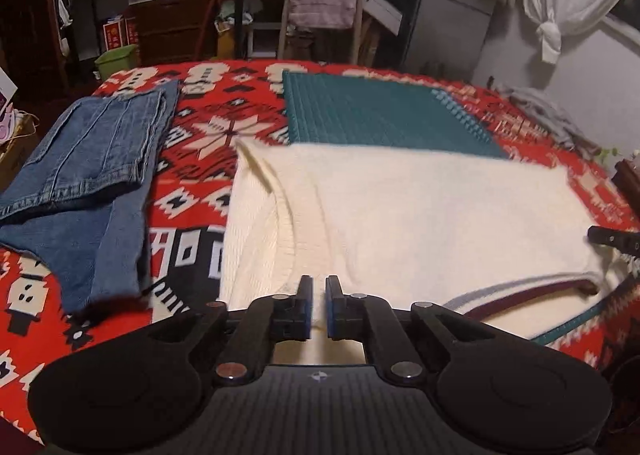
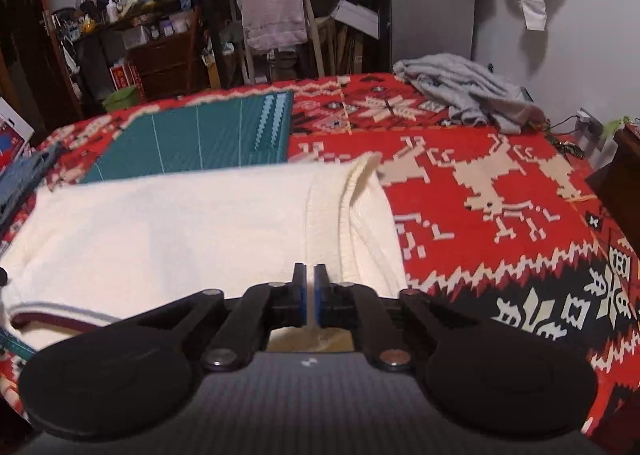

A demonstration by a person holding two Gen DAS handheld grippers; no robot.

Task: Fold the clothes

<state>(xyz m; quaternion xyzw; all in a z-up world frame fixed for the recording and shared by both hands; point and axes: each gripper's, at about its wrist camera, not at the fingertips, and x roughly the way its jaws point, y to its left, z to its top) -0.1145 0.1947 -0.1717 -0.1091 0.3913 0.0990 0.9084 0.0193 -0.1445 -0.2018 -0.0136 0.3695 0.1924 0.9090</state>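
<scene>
sweater (image 1: 400, 215) flat on bed (image 1: 192, 183), near hem pinched | left tongs (image 1: 318, 307), right tongs (image 2: 311, 295) each closed on hem | risk: thick knit slips out; fold goes crooked; jeans (image 1: 88, 159) beside

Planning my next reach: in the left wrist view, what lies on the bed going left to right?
Folded jeans → bare strip of red patterned blanket → cream sweater, pinched by the left gripper → right gripper's tip at the edge.
</scene>
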